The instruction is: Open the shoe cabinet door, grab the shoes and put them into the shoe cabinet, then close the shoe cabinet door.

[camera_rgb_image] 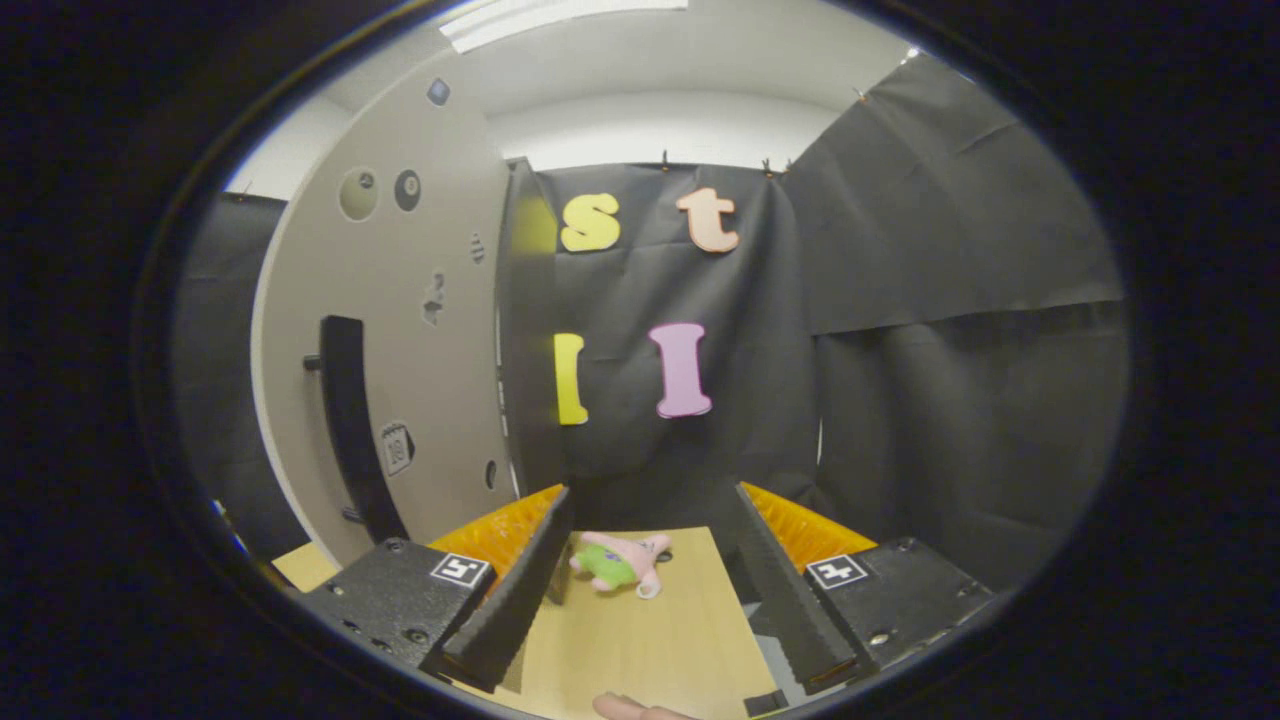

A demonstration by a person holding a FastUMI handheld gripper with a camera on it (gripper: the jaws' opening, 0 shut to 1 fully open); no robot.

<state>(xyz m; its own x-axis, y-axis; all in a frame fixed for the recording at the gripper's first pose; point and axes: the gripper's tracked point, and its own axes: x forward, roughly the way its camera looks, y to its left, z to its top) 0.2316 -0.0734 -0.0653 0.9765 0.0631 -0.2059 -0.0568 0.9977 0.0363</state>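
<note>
Where the black cloth wall closes the booth behind and to the right, the shoe cabinet rises as the largest object, beyond the left finger and off the bench's far-left corner. Its grey door faces the camera, and whether it sits fully shut cannot be told. A black vertical handle runs down the door, its lower end hidden behind the left finger's housing. Small dark marks and holes dot the panel; they are too small to identify. The cabinet's dark side edge stands just beside the cloth.

The wooden bench lies below, most of its surface covered by the tongs, with its near edge cut off. The tongs are released: both black fingers stand wide apart, pressing on nothing. Each carries an orange ribbed part and a square printed marker.

A small pink and green plush toy lies on the bench between the fingers, near the far edge, closer to the left finger; whether it touches that finger cannot be told.

A fingertip shows at the bench's near edge, the rest of the hand cut off.
</note>
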